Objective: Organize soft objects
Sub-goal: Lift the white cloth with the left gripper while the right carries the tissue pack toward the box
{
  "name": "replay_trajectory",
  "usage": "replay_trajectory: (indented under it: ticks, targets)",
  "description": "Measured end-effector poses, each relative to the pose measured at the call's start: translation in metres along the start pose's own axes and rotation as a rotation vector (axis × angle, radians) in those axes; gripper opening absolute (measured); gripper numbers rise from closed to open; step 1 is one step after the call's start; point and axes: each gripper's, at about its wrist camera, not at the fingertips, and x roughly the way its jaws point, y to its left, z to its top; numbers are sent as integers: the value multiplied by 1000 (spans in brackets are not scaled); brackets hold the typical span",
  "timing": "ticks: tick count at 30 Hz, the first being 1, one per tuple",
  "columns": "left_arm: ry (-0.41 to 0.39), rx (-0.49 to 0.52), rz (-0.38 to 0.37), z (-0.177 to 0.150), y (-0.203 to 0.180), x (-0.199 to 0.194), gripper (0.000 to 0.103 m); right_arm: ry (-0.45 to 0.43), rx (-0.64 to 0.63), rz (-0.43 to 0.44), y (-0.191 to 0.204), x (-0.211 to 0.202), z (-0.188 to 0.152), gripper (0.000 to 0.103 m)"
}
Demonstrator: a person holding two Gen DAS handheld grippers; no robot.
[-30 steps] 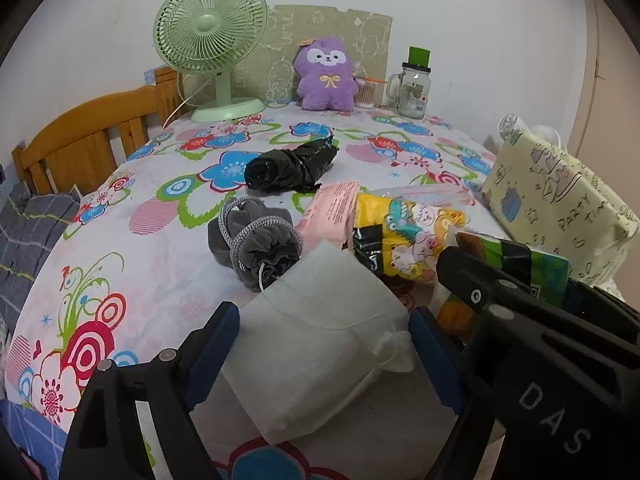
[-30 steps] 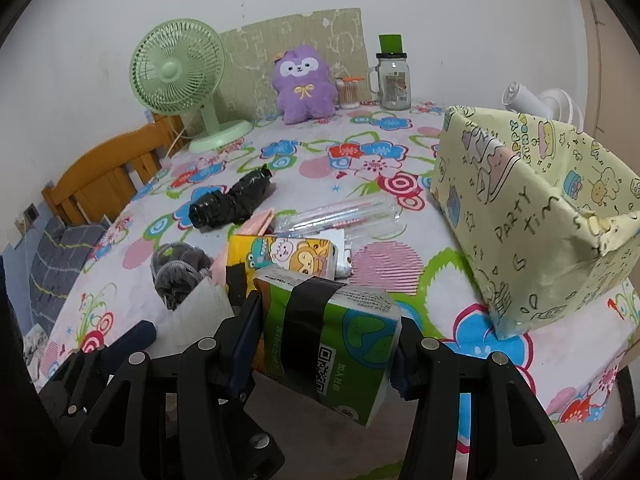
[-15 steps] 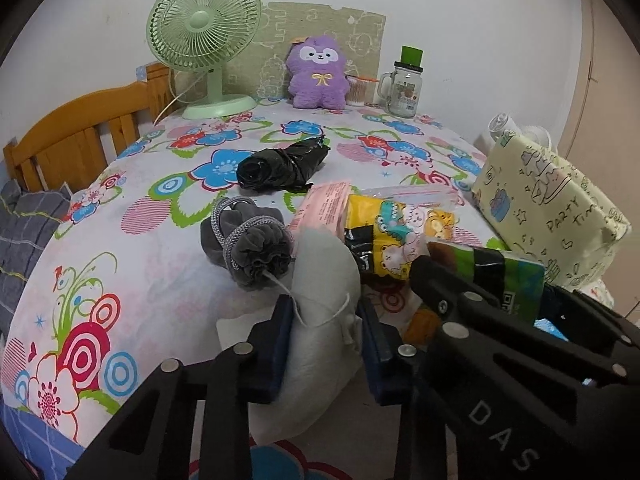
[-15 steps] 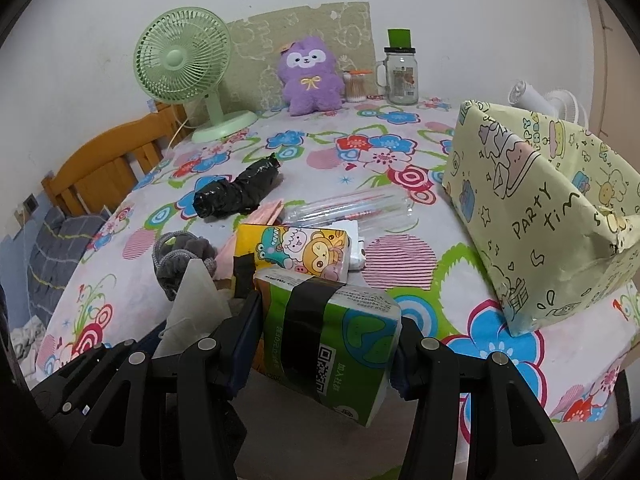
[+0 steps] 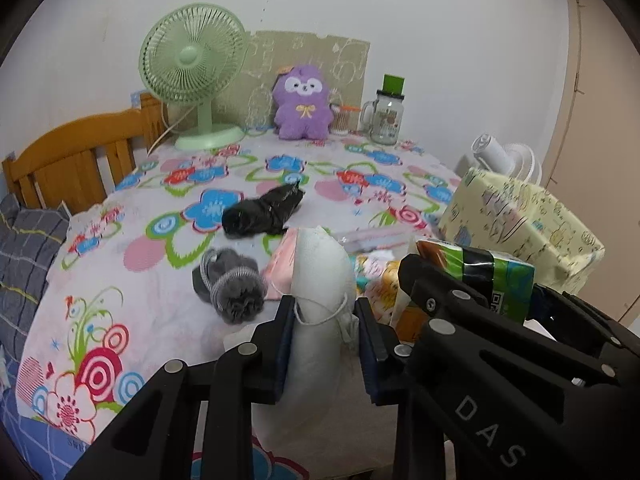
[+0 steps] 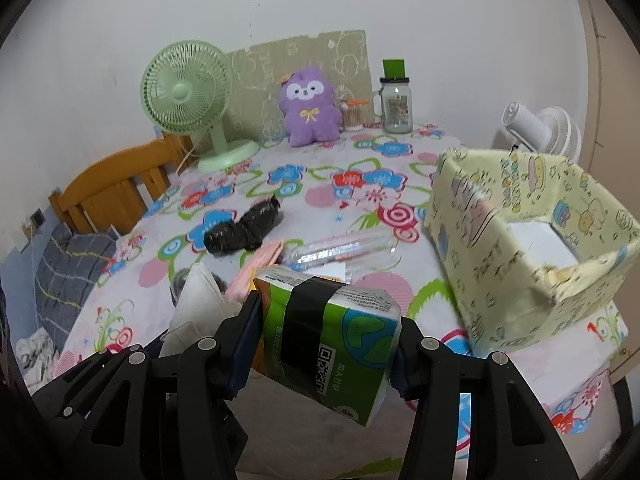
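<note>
My left gripper (image 5: 325, 340) is shut on a white cloth pouch (image 5: 320, 276) and holds it lifted above the flowered table. My right gripper (image 6: 326, 344) is shut on a green tissue pack (image 6: 332, 336) with a black band, held above the table's front edge; the pack also shows in the left wrist view (image 5: 492, 276). A yellow patterned box (image 6: 520, 248) stands open at the right. On the table lie a grey scrunchie bundle (image 5: 230, 288), a black folded umbrella (image 5: 260, 214), a pink packet (image 5: 282, 264) and a yellow cartoon tissue pack (image 5: 376, 276).
A green fan (image 5: 192, 76), a purple plush (image 5: 302, 102), a glass jar mug (image 5: 386, 116) and a card board stand at the table's back. A clear plastic pouch (image 6: 340, 248) lies mid-table. A wooden chair (image 5: 68, 160) is at left; a white fan (image 6: 536, 124) behind the box.
My left gripper closed on the white pouch and lifted it off the table. My right gripper rose with the green tissue pack, nearer the yellow box.
</note>
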Motion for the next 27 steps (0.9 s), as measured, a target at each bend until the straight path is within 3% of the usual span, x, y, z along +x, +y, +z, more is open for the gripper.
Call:
replay_trajectory:
  ticks: [16,27]
  targets:
    - [-80,35,-27,47,-32,-32,29,-98,4,3,-19,-46,45,57]
    - [-108,47,-51,72,-63,-31,29,-132,8,-2,-49,-57,73,57]
